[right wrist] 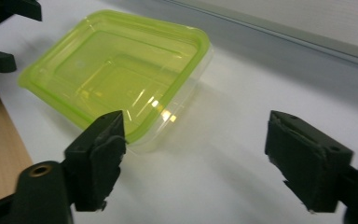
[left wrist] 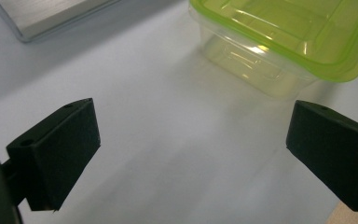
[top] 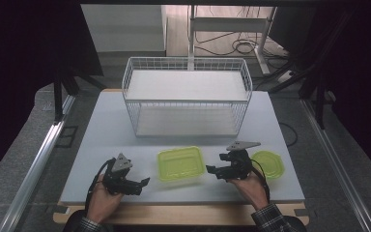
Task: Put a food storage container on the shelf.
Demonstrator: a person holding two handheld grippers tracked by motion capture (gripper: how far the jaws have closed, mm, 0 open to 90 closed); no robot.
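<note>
While both grippers' jaws gape wide, the empty green container [top: 180,163] sits between the left gripper [top: 144,182] and right gripper [top: 211,170]

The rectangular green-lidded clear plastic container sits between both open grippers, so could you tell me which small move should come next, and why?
Probably ease the right gripper toward the rectangular green-lidded clear plastic container until its jaws straddle the near edge. Both it and the left gripper stand open, holding nothing, and the container rests untouched on the white table.
</note>
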